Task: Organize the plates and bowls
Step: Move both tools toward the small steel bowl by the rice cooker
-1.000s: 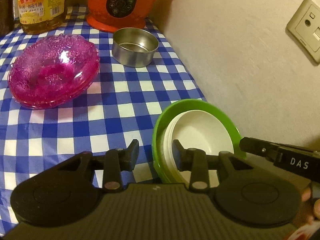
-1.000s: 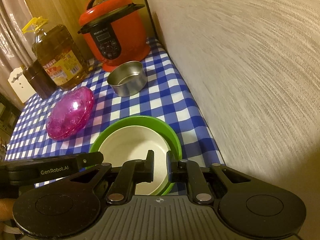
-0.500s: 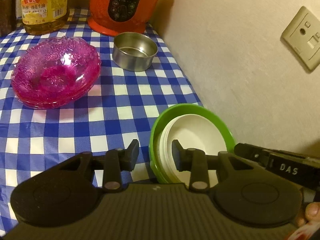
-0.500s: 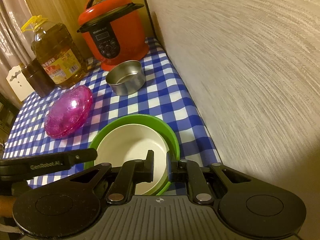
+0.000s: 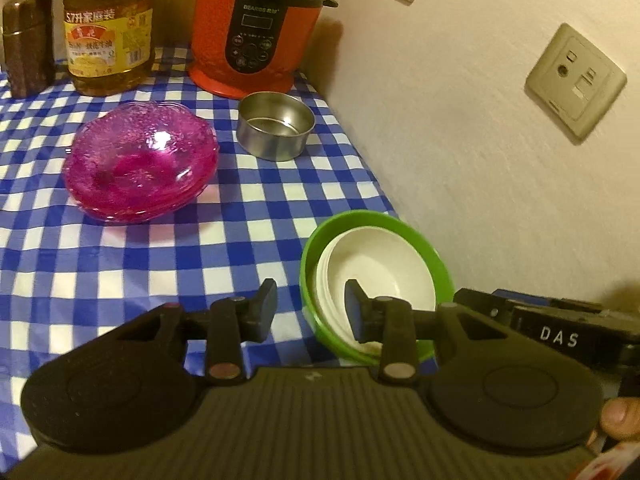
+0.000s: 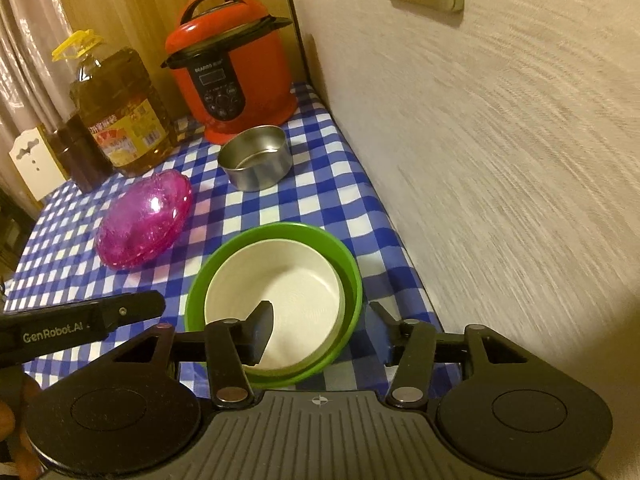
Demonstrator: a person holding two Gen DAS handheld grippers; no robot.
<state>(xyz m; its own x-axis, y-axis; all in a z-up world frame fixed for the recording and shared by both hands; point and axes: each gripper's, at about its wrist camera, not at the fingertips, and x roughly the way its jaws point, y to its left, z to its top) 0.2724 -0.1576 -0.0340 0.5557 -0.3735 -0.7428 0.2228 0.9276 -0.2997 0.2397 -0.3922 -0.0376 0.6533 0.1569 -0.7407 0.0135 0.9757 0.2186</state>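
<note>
A green bowl (image 5: 360,216) (image 6: 280,230) sits on the checked tablecloth by the wall, with a white bowl (image 5: 380,264) (image 6: 288,280) nested inside it. My left gripper (image 5: 310,312) hovers open above the bowls' near left rim. One finger is outside the rim and one is over the white bowl, and neither touches. My right gripper (image 6: 320,316) has its jaws opening. The bowls' right rim lies between the wide-apart fingers, free of the pads. A stack of pink glass bowls (image 5: 140,164) (image 6: 144,220) and a steel bowl (image 5: 276,126) (image 6: 256,158) stand farther back.
A red pressure cooker (image 5: 252,28) (image 6: 232,64), a big oil bottle (image 5: 108,28) (image 6: 120,112) and a dark jar (image 5: 28,44) line the back. The wall (image 6: 500,160) runs close along the table's right edge and carries a socket (image 5: 576,80).
The right jaws, shut on the bowls' right rim before, have sprung wide apart. The left gripper has risen and drawn back, so the bowls look smaller and farther off.
</note>
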